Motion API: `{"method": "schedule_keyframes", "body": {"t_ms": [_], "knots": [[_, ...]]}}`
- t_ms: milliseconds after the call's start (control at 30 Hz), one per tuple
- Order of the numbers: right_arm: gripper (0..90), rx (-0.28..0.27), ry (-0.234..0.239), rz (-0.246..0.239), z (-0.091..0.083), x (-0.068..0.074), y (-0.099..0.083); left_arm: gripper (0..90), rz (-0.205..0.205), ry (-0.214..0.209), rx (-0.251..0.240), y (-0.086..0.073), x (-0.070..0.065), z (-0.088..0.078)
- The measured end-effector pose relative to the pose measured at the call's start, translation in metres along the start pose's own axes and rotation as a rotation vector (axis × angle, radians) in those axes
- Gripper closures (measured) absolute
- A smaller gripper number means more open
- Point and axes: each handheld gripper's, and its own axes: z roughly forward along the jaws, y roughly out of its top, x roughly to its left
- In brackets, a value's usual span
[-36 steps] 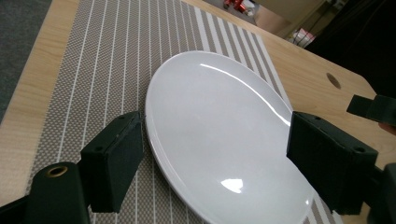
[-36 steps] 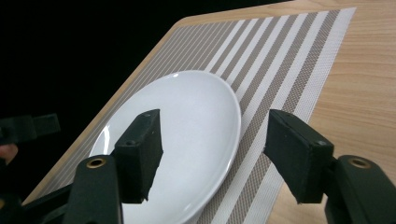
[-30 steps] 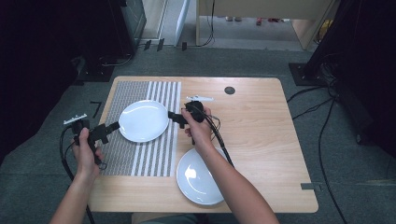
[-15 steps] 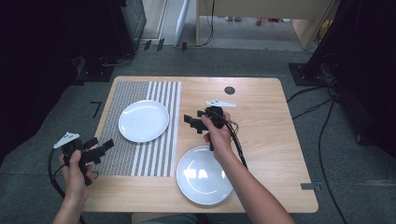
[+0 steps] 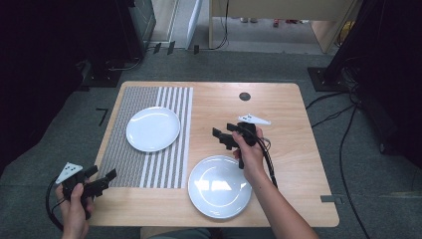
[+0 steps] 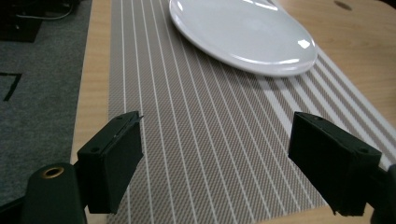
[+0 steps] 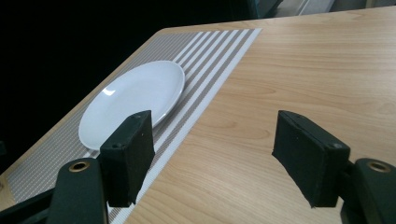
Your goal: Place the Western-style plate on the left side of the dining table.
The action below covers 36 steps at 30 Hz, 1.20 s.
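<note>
A white plate [image 5: 153, 128] lies on the striped placemat [image 5: 144, 164] at the table's left; it also shows as the plate [image 6: 243, 32] and the plate [image 7: 133, 100] in the gripper views. A second white plate [image 5: 219, 185] rests on bare wood near the front edge. My left gripper [image 5: 103, 176] hovers at the mat's front left corner, open and empty, its jaws [image 6: 229, 163] wide over the stripes. My right gripper [image 5: 223, 134] is over the table's middle, just behind the front plate, open with nothing between its jaws [image 7: 215, 156].
The wooden table [image 5: 278, 109] has a small dark round disc [image 5: 244, 96] near its far edge. Cables trail from both grippers. Dark furniture and floor cables surround the table.
Both grippers have drawn away from the plate on the mat: the left toward the front left corner, the right rightward to the table's middle. The plate stays on the mat.
</note>
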Motion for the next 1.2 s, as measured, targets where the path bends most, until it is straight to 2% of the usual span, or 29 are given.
{"method": "schedule_keyframes", "body": {"t_ms": [33,100,233,300,367,467,633,867,933,1033,1200], "knots": [[29.1,-0.003,-0.010,-0.005,-0.005,-0.003,-0.003,17.7,0.017,0.017,0.012,-0.007,0.001,-0.002],[29.1,-0.006,-0.014,-0.009,-0.007,-0.004,-0.005,17.7,0.028,0.022,0.021,-0.010,0.001,-0.004],[29.0,-0.007,-0.038,-0.025,-0.021,-0.012,-0.013,17.7,0.024,0.034,0.037,-0.020,0.007,-0.006],[29.0,-0.006,-0.042,-0.025,-0.023,-0.014,-0.015,17.7,0.029,0.048,0.046,-0.025,0.009,-0.005],[29.0,-0.010,-0.048,-0.020,-0.030,-0.019,-0.019,17.7,0.025,0.045,0.051,-0.028,0.010,-0.004],[29.0,-0.014,-0.064,-0.006,-0.040,-0.028,-0.027,17.7,0.050,0.068,0.048,-0.029,0.008,-0.004],[28.9,-0.022,-0.080,0.009,-0.051,-0.038,-0.035,17.7,0.065,0.086,0.082,-0.031,0.006,0.000],[28.7,-0.041,-0.114,0.034,-0.077,-0.056,-0.045,17.7,0.079,0.100,0.089,-0.031,0.004,0.001],[28.7,-0.045,-0.131,0.032,-0.084,-0.061,-0.047,17.7,0.104,0.122,0.097,-0.032,0.001,0.002],[28.2,-0.045,-0.157,0.032,-0.098,-0.069,-0.053,17.7,0.167,0.177,0.122,-0.033,-0.007,0.005],[26.3,-0.041,-0.183,0.032,-0.111,-0.078,-0.060,17.5,0.158,0.172,0.119,-0.033,-0.006,0.005]]}}
